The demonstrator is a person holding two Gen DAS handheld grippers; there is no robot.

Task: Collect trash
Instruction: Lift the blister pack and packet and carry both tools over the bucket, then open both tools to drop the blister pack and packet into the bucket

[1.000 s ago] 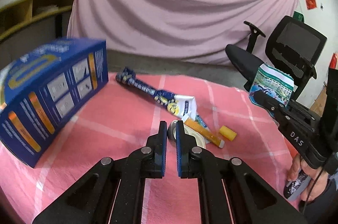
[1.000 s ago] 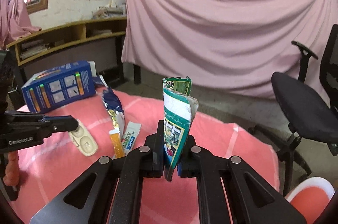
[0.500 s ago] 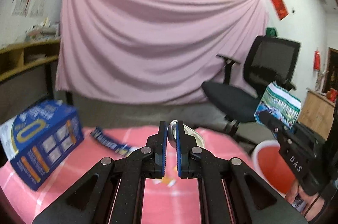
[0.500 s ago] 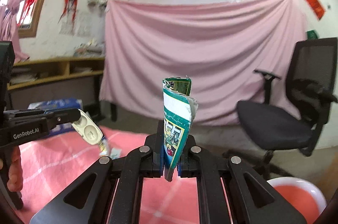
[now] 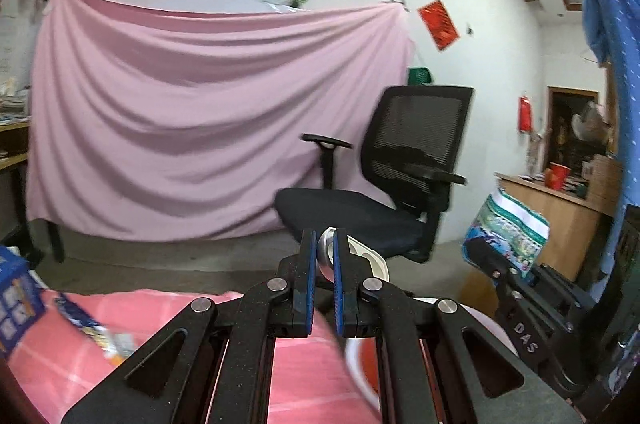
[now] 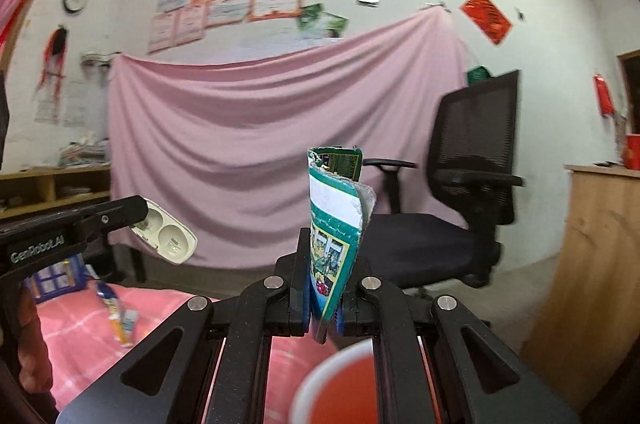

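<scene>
1. Above the edge of a pink-checked tabletop (image 5: pixel 160 356), the left gripper (image 5: pixel 322 272) is clenched on a cream plastic tray (image 6: pixel 170 238) with two round hollows; the tray juts out from between its fingers (image 5: pixel 306 284), clear of the cloth.
2. Seen from the right wrist, that tray hangs in the air at the left, held by its near end, with a hand (image 6: pixel 30 344) below on the gripper's grip.
3. The right gripper (image 6: pixel 324 284) has its fingers (image 6: pixel 300 288) clamped on a green-and-white snack wrapper (image 6: pixel 334 220), which stands upright and curled, its torn top uppermost.
4. A white-rimmed red bin (image 6: pixel 340 384) sits low in the right wrist view, just under the held wrapper; from the left wrist only part of its rim and red inside shows past the fingers.
5. Left on the tabletop are a blue box (image 5: pixel 14 300) at the far left edge and a few wrappers (image 6: pixel 118 316), blurred.
6. A black office chair (image 5: pixel 400 192) stands before a pink draped sheet (image 5: pixel 200 124) on the wall.
</scene>
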